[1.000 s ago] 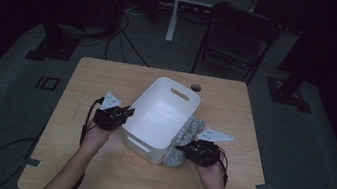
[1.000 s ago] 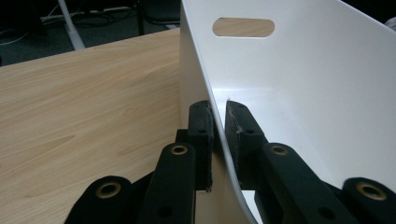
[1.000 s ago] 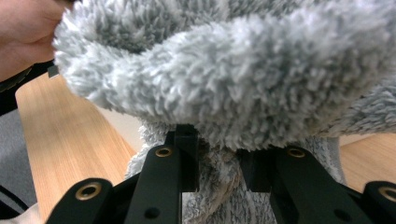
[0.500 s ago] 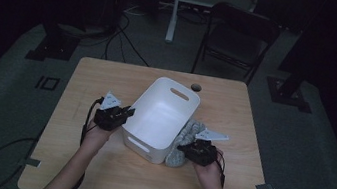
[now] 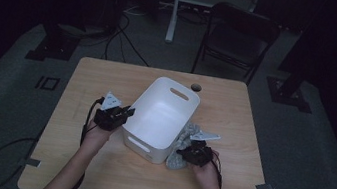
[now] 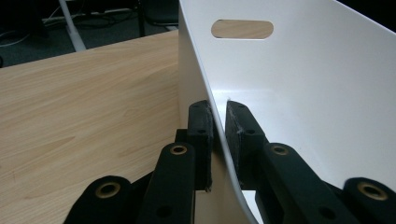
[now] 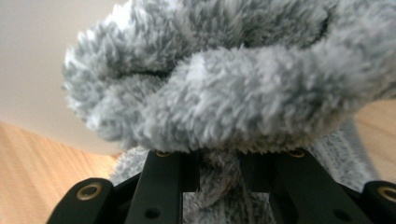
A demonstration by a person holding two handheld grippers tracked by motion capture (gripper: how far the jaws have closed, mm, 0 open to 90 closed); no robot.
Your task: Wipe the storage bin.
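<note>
On a wooden table (image 5: 94,174), the left gripper's (image 6: 219,123) fingers pinch the side wall of a white bin (image 5: 163,119) lying diagonally, handle slot far, while the right gripper's (image 7: 219,175) fingers clamp a fluffy grey cloth (image 7: 224,84) beside it.

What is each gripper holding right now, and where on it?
The left gripper pinches the white bin by its side wall rim. The right gripper clamps a fold of the grey fluffy cloth.

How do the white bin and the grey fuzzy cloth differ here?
The white bin is smooth, rigid and stands open-topped; the grey fuzzy cloth is soft, shaggy and crumpled beside it. The left gripper clamps the bin's thin wall; the right gripper pinches the cloth. Both rest on the wooden table.
</note>
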